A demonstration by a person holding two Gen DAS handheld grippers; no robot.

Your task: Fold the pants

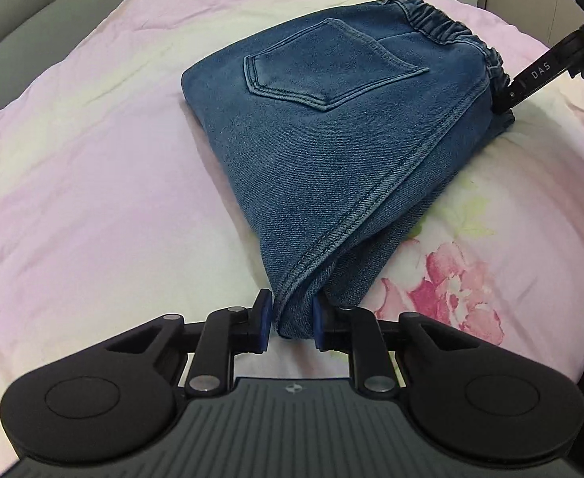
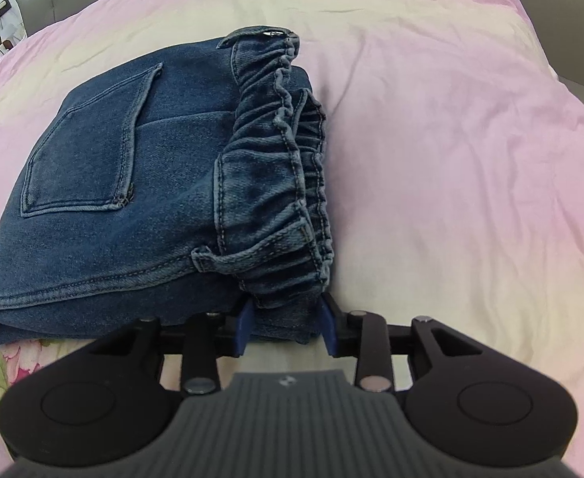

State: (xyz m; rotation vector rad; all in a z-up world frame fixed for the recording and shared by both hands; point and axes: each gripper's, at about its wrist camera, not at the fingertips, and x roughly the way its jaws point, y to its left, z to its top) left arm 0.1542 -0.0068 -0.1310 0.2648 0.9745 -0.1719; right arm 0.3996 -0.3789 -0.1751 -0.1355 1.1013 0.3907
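Pants (image 1: 332, 151) lie folded in a thick bundle mid-bed, pocket side up, long axis running between the two grippers. Left gripper (image 1: 291, 320): jaws closed on the folded corner. Right gripper (image 2: 286, 328): jaws pinching the waistband (image 2: 280, 183) end. Bedsheet (image 1: 93, 159) underneath, pink and floral. Likely the final fold being set down.

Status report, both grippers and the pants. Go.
Left gripper shut on folded edge of pants. Right gripper shut on elastic waistband end. Pants folded on bedsheet. Nothing in the way.
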